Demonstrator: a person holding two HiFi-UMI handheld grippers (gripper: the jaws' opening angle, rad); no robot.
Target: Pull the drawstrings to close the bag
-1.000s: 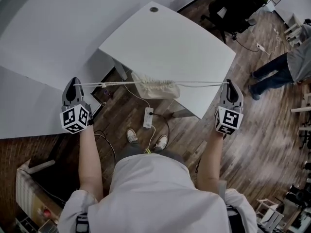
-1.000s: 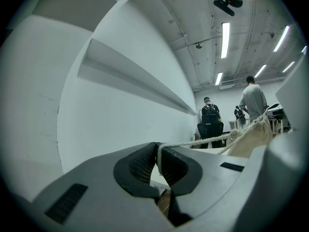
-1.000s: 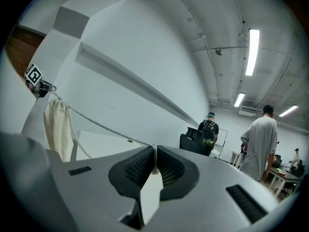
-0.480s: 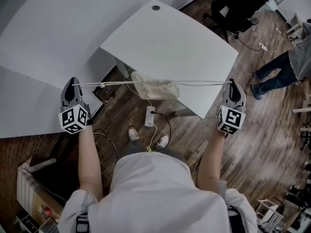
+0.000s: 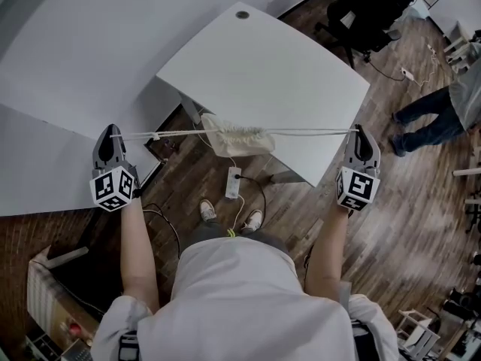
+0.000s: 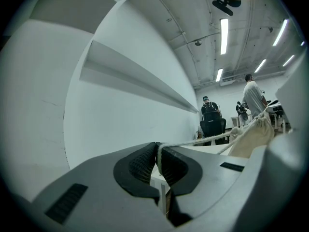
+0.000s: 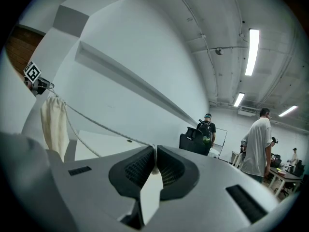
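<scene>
1. A white table [image 5: 263,66] stands behind, and the load hangs in the air at its near edge.
2. The cloth bag [image 5: 239,140] has a gathered mouth and looks soft and light.
3. The left gripper [image 5: 114,131] and right gripper [image 5: 359,131], well apart, each pinch a cord end.
4. The drawstrings [image 5: 308,132] are thin and taut, likely to slip, and probably best gripped near their ends.

Tongs [image 6: 158,164] clamped on drawstring [image 6: 203,140], bag [image 6: 251,137] beyond

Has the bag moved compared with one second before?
Yes, slightly: the bag has drifted left, toward the left gripper, judged against the power strip on the floor.
</scene>
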